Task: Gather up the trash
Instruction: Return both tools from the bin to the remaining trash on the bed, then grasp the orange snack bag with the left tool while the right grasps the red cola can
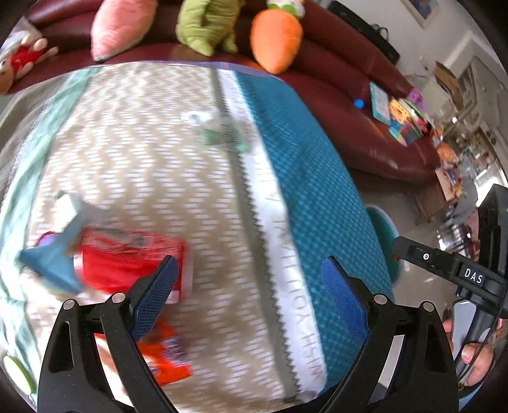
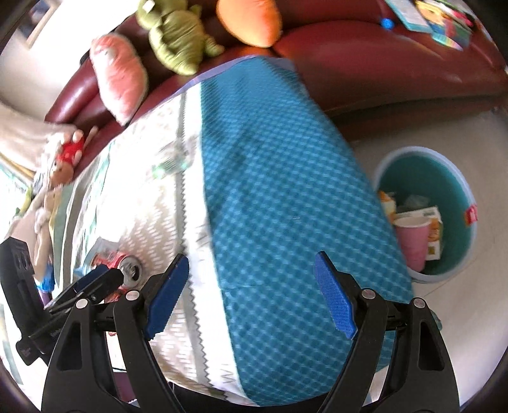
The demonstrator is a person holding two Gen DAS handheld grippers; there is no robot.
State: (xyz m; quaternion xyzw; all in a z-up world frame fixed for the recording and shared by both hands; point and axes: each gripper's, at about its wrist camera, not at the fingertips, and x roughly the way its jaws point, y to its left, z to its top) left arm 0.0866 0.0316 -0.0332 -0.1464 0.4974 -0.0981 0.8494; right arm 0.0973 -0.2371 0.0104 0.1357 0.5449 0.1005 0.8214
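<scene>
From what I see, the job is partly done: in the right wrist view the teal bin sits on the floor at the right of the frame and already holds a pink cup and a small carton, with other scraps I cannot make out. Still left on the tabletop are a red can at the lower left of the left wrist view, an orange wrapper just below it, a blue-grey scrap touching the can's left end, and a blurred clear-and-green piece near the centre top. My left tool is spread apart with nothing between its pads; my right tool is likewise wide apart and empty, hanging over the cloth's teal band. The tabletop wears a chevron and teal cloth; a maroon sofa with plush toys and books fills the top of both frames.
</scene>
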